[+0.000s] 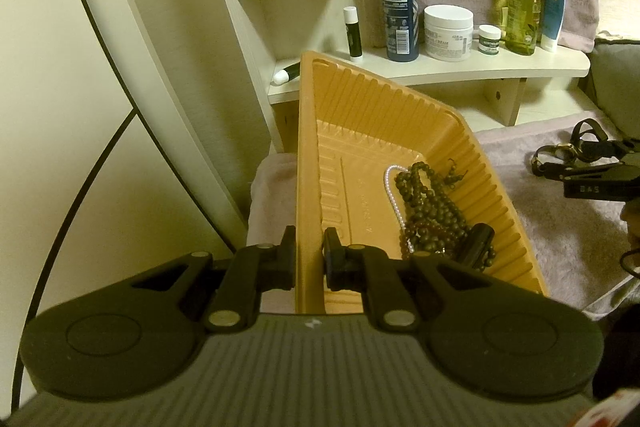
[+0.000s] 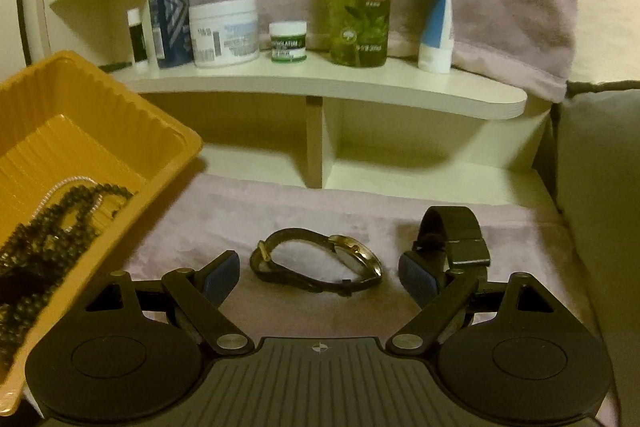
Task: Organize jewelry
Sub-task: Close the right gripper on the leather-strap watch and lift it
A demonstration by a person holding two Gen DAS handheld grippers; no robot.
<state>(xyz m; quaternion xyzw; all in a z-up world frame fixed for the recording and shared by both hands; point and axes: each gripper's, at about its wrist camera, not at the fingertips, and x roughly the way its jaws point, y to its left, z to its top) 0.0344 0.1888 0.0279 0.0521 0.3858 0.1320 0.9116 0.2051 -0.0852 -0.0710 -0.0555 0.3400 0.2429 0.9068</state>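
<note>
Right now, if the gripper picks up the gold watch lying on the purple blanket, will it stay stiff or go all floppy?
Probably floppy: the gold watch has a thin dark strap that already sags into a loose loop. The round metal case looks like the heavy part, so it would likely dangle lowest. The open right gripper may find the strap squashes easily.

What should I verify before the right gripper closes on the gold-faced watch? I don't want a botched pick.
1. Right gripper open wide: ok.
2. Gold-faced watch between the fingers: ok.
3. Pads touching the watch: not ok, gaps on both sides.
4. Black watch clear of the right finger: cannot tell, very close.
5. Left gripper clamped on the tray rim: ok.
6. Room in the tray beside the beads: ok.
</note>
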